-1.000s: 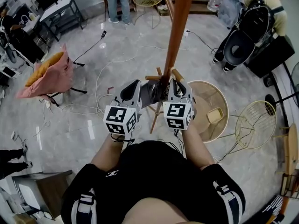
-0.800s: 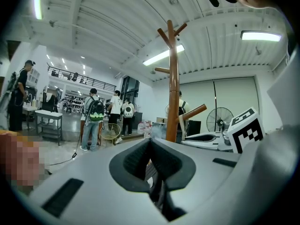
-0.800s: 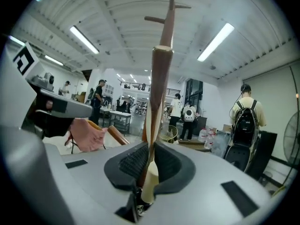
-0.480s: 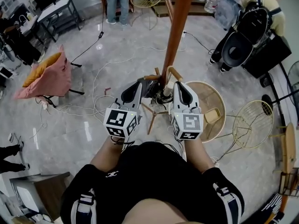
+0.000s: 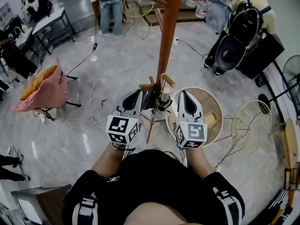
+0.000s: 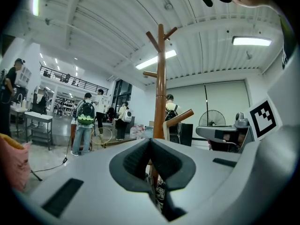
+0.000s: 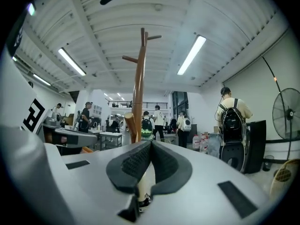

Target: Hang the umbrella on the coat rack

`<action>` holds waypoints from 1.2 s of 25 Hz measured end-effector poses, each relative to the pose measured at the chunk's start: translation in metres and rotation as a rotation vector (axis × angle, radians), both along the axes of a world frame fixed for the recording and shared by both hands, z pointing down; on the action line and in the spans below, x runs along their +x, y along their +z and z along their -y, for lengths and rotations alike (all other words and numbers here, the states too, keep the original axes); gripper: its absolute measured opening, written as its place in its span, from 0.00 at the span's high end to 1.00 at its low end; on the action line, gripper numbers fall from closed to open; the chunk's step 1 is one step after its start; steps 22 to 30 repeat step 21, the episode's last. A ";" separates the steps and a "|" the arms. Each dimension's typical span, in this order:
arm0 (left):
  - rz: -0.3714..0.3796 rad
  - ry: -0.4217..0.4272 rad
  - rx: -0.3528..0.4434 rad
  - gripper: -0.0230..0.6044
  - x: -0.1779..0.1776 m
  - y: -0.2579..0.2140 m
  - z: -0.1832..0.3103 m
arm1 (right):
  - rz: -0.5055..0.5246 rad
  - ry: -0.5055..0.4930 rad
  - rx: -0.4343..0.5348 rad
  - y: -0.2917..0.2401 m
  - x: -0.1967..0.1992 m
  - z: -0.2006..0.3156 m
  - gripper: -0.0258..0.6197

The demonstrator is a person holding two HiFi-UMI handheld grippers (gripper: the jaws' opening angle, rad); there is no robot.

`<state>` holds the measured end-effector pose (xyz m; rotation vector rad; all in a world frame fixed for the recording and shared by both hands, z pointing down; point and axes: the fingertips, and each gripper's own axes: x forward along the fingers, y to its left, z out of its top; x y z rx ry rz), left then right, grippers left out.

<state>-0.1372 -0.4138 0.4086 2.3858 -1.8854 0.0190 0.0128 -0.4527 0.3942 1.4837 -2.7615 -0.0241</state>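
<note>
The brown wooden coat rack (image 5: 166, 36) stands straight ahead, with short pegs (image 5: 167, 80) low on its pole. A dark bundle with a pale shaft (image 5: 163, 99) sits against the pole below those pegs. It looks like the umbrella, but how it hangs is not clear. My left gripper (image 5: 138, 94) is just left of it and my right gripper (image 5: 183, 94) just right, both a little apart from it. In the gripper views both pairs of jaws meet at the tips with nothing between them, left gripper (image 6: 151, 140) and right gripper (image 7: 151, 143). The pole (image 6: 161, 78) rises beyond them.
A round tan wicker table (image 5: 208, 97) stands right of the rack, with a wire chair (image 5: 253, 123) beyond it. Cables (image 5: 105, 81) trail over the floor at left, near a pink-cushioned seat (image 5: 44, 83). People stand at the back (image 5: 110, 3) and by a black stroller (image 5: 236, 39).
Both grippers have drawn back from the rack's lower pegs toward my body, and the right one has shifted further right. The dark bundle stays at the pole.
</note>
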 end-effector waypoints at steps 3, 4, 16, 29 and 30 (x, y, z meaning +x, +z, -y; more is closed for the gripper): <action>0.005 0.003 -0.005 0.94 0.000 0.000 0.001 | -0.011 0.011 -0.020 0.007 0.000 0.002 0.94; 0.006 0.003 -0.007 0.93 0.000 0.001 0.001 | -0.011 0.014 -0.026 0.009 0.000 0.003 0.94; 0.015 -0.012 -0.016 0.93 -0.004 0.002 0.004 | -0.006 -0.011 -0.048 0.016 -0.008 0.007 0.94; 0.011 -0.024 -0.027 0.93 -0.018 -0.014 0.046 | -0.021 -0.028 -0.050 -0.001 -0.026 0.050 0.94; 0.011 -0.024 -0.027 0.93 -0.018 -0.014 0.046 | -0.021 -0.028 -0.050 -0.001 -0.026 0.050 0.94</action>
